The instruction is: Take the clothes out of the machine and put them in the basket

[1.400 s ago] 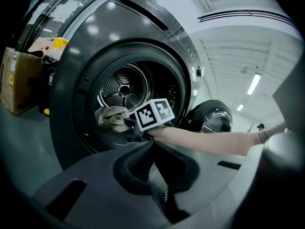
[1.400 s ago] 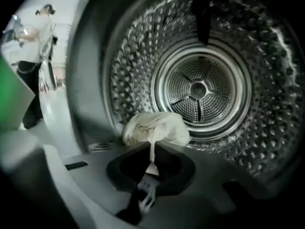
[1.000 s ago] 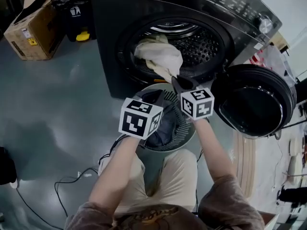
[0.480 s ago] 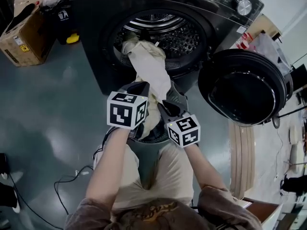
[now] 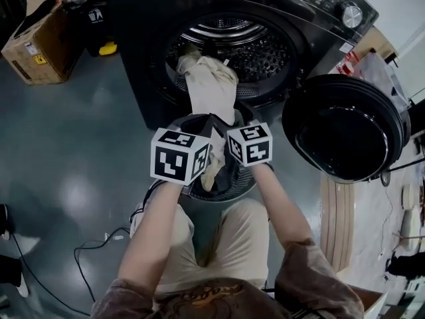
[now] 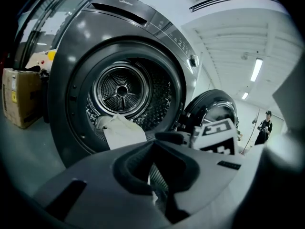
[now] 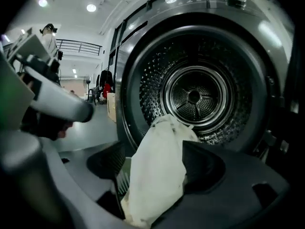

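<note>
R gripper (image 7: 152,157) jaws just opening, white cloth (image 5: 211,88) between; L gripper (image 6: 152,144) clenched over basket (image 5: 226,188)

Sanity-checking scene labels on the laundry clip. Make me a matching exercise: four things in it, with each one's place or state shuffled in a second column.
Things
1. cream garment
2. basket
3. washer door
4. cardboard box

Place or state
A. swung wide open, at the right of the head view
B. on the floor, upper left of the head view
C. hanging out of the drum, lower end over the basket
D. on the floor just below the drum opening

Pairs: 1-C, 2-D, 3-A, 4-B
</note>
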Demonstrator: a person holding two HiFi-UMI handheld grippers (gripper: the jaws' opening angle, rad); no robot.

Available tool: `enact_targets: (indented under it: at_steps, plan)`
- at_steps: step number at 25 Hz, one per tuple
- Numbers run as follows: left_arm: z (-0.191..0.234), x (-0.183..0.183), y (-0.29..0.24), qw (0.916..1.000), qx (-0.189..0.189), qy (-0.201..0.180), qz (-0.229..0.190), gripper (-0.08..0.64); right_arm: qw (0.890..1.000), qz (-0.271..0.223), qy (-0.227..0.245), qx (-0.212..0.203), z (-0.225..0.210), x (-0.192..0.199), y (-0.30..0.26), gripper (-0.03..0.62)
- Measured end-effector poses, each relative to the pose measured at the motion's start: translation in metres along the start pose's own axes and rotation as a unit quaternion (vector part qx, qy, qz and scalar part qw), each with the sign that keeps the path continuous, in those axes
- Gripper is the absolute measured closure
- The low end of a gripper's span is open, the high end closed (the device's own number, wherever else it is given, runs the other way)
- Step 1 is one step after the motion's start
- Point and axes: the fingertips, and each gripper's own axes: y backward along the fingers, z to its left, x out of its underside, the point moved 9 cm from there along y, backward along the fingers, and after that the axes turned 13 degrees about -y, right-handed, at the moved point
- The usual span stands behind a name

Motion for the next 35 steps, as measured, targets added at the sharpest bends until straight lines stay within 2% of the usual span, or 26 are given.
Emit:
enact_targets:
  at_steps: [3, 5, 10, 16, 20, 23, 25, 26, 29, 35]
  plan:
    - [0.002, -0.002, 0.004, 1.0, -0.001, 0.001, -0.003, 0.555, 1.0, 0.01, 0.014, -0.005, -0.017, -0.023, -0.047, 0.124]
    - [0.001, -0.004, 0.006, 1.0, 0.001, 0.001, -0.007, 0.555, 0.999, 0.022, 0.024, 0.002, -0.028, -0.039, -0.076, 0.084]
    - [0.001, -0.008, 0.008, 0.9999, -0.001, -0.003, -0.01, 0.555, 0.998, 0.056, 0.012, 0.015, -0.044, -0.061, -0.129, 0.08]
    - [0.009, -0.006, 0.016, 0.9999, -0.007, 0.002, -0.01, 0.555, 0.992, 0.123, 0.006, 0.037, -0.054, -0.049, -0.157, 0.085]
    - [0.013, -0.006, 0.016, 0.9999, -0.007, 0.003, -0.01, 0.555, 0.99, 0.135, 0.003, 0.041, -0.055, -0.042, -0.159, 0.166]
    - [0.011, -0.005, 0.013, 1.0, -0.002, 0.005, -0.007, 0.555, 0.99, 0.136, 0.0, 0.032, -0.05, -0.037, -0.154, 0.313]
    - [0.008, -0.004, 0.009, 1.0, 0.002, 0.004, -0.004, 0.555, 0.991, 0.13, 0.013, 0.032, -0.044, -0.031, -0.145, 0.481]
    - [0.006, -0.003, 0.008, 1.0, 0.004, 0.004, -0.002, 0.555, 0.991, 0.127, 0.02, 0.032, -0.04, -0.028, -0.139, 0.513]
    - [0.003, -0.003, 0.007, 1.0, 0.008, 0.002, -0.002, 0.555, 0.992, 0.117, 0.04, 0.03, -0.03, -0.023, -0.111, 0.528]
    - [0.0, -0.004, 0.005, 0.9999, 0.012, 0.001, -0.003, 0.555, 0.995, 0.086, 0.039, 0.003, -0.012, -0.015, -0.032, 0.528]
